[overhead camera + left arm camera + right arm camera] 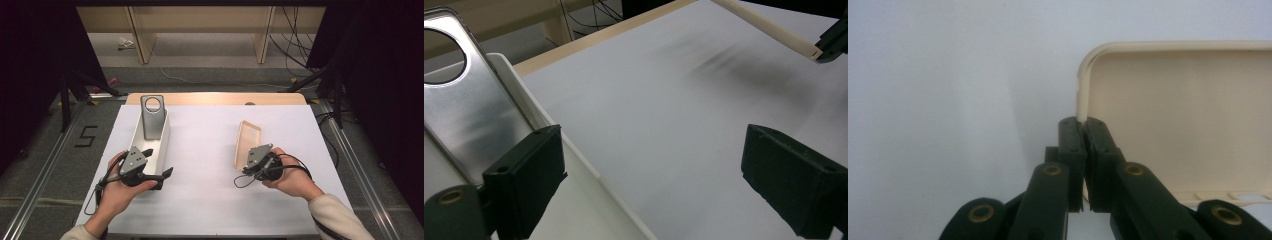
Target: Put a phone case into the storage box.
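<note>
- A person sits at a white table [210,200], a two-jaw gripper in each hand, forearms coming in from six o'clock.
- The right gripper [248,167], at about four o'clock on the table, has its jaws pinched together on the rim of a cream lid [248,142]; the right gripper view shows the black fingers [1071,150] pressed tight on the lid's edge [1178,115], just below a rounded corner.
- The lid stands tilted on its long edge, its hollow side turned toward three o'clock, running from the gripper away toward twelve o'clock.
- The left gripper [157,162], at about eight o'clock, has its jaws spread wide and holds nothing.
- In the left gripper view its two fingers [526,175] stand far apart, one inside the white box [589,175], the other over bare table, with the box's near wall between them.
- The box [162,145] is long and narrow, lying from the left hand toward twelve o'clock, well apart from the lid.
- A grey metal plate [152,117] with a round hole near its top leans inside the box at its far end, rising above the rim.
- The plate's shiny face [469,105] lies just beside the left gripper's inner finger; whether they touch cannot be told.
</note>
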Demonstrator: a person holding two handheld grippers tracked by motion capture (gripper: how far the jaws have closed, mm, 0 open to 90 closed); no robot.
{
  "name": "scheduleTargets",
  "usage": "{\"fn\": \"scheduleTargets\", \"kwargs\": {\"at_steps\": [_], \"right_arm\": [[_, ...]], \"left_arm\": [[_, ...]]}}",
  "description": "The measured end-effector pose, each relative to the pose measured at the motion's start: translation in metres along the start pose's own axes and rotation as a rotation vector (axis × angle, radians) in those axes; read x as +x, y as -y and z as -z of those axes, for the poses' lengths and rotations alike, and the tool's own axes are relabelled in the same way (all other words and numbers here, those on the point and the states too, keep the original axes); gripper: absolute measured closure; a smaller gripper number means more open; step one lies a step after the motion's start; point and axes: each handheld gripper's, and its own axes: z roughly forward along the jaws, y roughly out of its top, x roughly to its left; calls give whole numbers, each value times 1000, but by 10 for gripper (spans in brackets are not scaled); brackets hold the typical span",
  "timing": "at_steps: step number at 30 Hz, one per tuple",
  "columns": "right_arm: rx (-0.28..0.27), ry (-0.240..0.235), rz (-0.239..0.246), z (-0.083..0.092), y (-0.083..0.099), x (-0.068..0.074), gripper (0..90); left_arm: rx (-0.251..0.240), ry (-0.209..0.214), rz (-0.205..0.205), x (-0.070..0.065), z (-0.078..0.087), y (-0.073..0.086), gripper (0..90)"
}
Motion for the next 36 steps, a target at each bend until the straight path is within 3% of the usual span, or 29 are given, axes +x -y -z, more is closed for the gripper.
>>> {"fn": "scheduleTargets", "kwargs": {"at_steps": [19,36], "right_arm": [[-67,-36,20,4,-7,14,878],[-94,-54,30,3,-14,25,878]], "left_arm": [[-9,11,2,-2,-5,-8,121],[-3,63,6,-9,-27,-35,121]]}}
